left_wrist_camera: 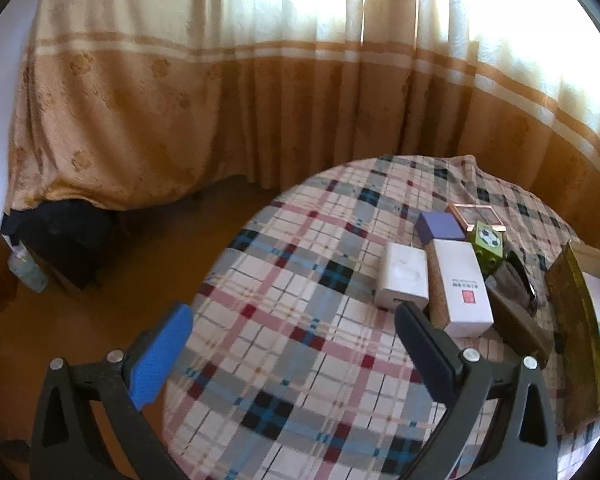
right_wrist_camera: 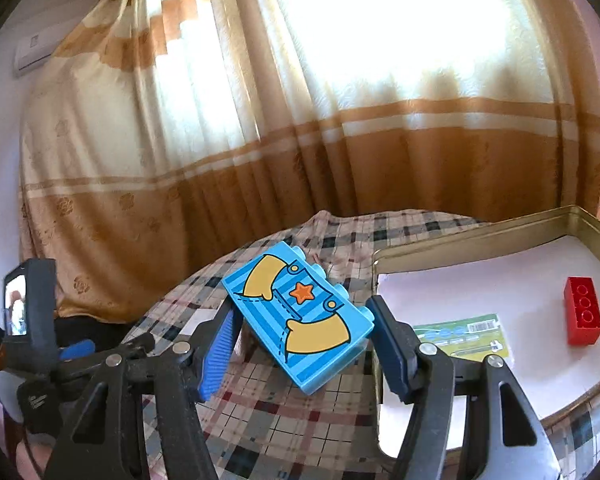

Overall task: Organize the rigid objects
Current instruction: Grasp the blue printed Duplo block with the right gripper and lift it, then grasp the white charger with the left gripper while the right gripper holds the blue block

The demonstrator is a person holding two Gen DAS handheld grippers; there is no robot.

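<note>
A: What is the right gripper [right_wrist_camera: 304, 344] doing?

B: Its two jaws clamp a blue toy brick [right_wrist_camera: 300, 316] by its ends, off the plaid tablecloth [right_wrist_camera: 284, 420]. The brick is tilted, its printed face turned to the camera: yellow shapes and an orange star on blue stripes, with studs along its far edge.

A: And where does that sit in the scene?

B: Just left of a gold-rimmed tin tray [right_wrist_camera: 460, 240] that stands on the cloth. Inside the tray lie a red toy brick [right_wrist_camera: 582, 310], studs facing the camera, and a green printed leaflet [right_wrist_camera: 464, 336] nearer the gripper; the two are apart.

A: The left gripper [left_wrist_camera: 296, 330]?

B: Jaws wide, nothing between them. It hangs above the near part of the cloth, angled downward.

A: What is ahead of it?

B: A cluster of small things. A white adapter-like box [left_wrist_camera: 402, 278] lies just beside a white carton with a red mark [left_wrist_camera: 462, 292], which seems to rest on a cork block [left_wrist_camera: 438, 292]. Behind these are a purple box [left_wrist_camera: 440, 228], a copper-framed square [left_wrist_camera: 476, 216] and a green brick with a football print [left_wrist_camera: 488, 242]. To the right lies something dark, too blurred to name, then the tray's wall [left_wrist_camera: 572, 320].

A: Background?

B: Orange-and-cream curtains [left_wrist_camera: 260, 100].
</note>
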